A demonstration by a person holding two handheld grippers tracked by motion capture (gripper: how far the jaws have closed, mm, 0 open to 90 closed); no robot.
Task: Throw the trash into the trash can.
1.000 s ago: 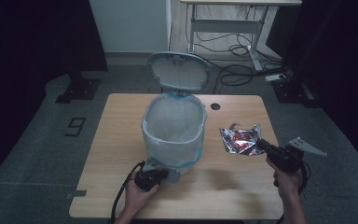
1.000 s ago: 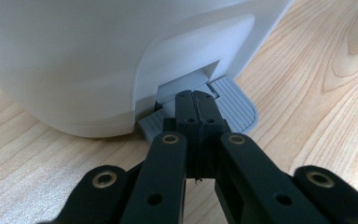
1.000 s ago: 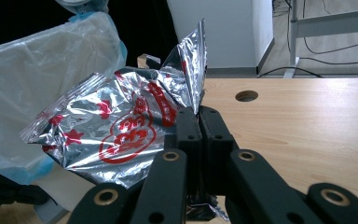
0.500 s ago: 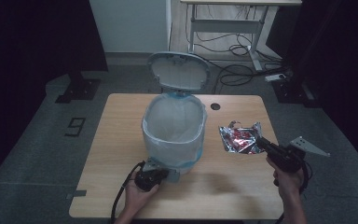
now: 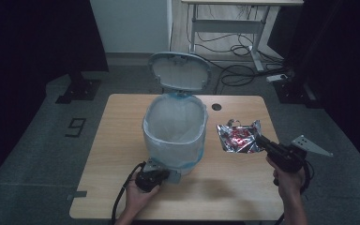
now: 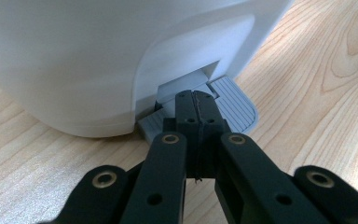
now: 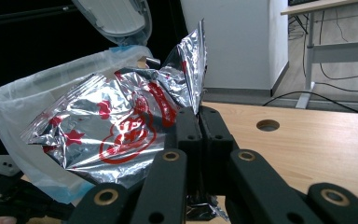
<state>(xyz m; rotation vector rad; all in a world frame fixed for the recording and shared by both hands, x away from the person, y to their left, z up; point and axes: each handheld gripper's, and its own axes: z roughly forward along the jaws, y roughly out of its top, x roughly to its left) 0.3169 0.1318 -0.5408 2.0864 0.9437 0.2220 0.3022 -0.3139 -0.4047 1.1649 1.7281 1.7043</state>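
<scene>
A white pedal bin point(image 5: 175, 126) with a clear liner stands mid-table, its lid point(image 5: 180, 71) raised. My left gripper point(image 5: 161, 176) sits at the bin's near base. In the left gripper view its jaws are shut, and the gripper point(image 6: 196, 100) rests on the grey pedal point(image 6: 235, 105) with nothing between the tips. A crumpled silver foil wrapper point(image 5: 236, 136) with red print lies to the right of the bin. My right gripper point(image 5: 262, 142) is shut on the wrapper's near right edge. In the right gripper view the wrapper point(image 7: 121, 126) stands up ahead of the shut gripper point(image 7: 198, 121), with the bin point(image 7: 23, 107) behind it.
The wooden table point(image 5: 117, 140) has a round cable hole point(image 5: 216, 107) behind the bin. A person's hands hold both grippers from the near edge. A grey three-cornered plate point(image 5: 309, 146) juts from the right gripper. A desk frame and cables stand on the floor behind.
The foil wrapper has risen slightly in my right gripper. The left gripper stays on the pedal and the lid stays up.
</scene>
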